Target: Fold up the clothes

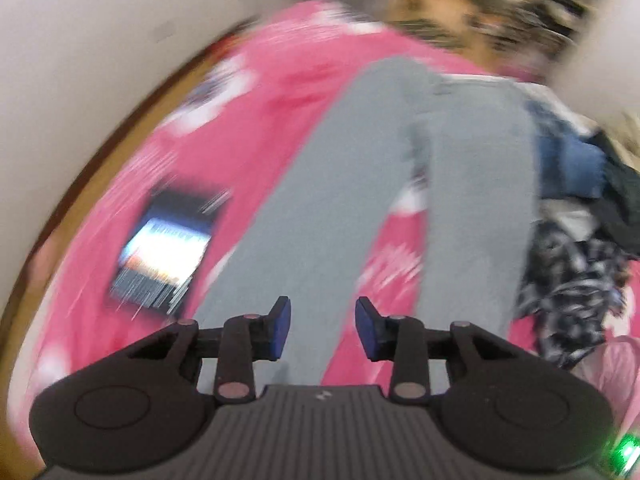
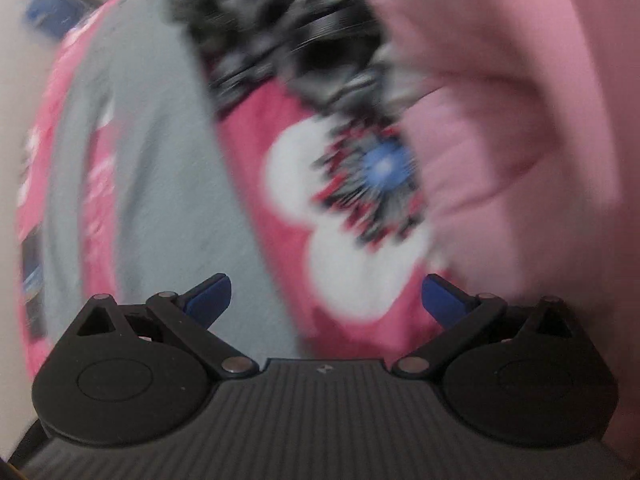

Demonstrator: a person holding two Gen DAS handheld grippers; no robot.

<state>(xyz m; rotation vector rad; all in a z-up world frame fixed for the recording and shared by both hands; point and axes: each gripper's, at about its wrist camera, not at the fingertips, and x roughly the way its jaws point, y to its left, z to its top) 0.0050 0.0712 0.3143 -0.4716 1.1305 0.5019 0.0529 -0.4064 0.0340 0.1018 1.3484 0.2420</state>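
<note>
Grey trousers (image 1: 360, 184) lie spread on a pink bedcover (image 1: 256, 92), waist far from me, both legs running toward the camera. My left gripper (image 1: 323, 326) hovers open over the hem end of the left leg, nothing between its blue pads. In the right wrist view the grey trousers (image 2: 160, 184) run up the left side. My right gripper (image 2: 326, 300) stands wide open above the pink bedcover (image 2: 264, 128) with its white flower print, just right of the trouser leg. Both views are motion-blurred.
A dark tablet or phone (image 1: 168, 240) lies on the cover left of the trousers. A heap of clothes sits to the right: black-and-white patterned cloth (image 1: 572, 292), blue denim (image 1: 568, 152), dark cloth. Pale pink fabric (image 2: 520, 100) fills the right wrist view's right. A wooden bed edge (image 1: 80, 184) borders the wall.
</note>
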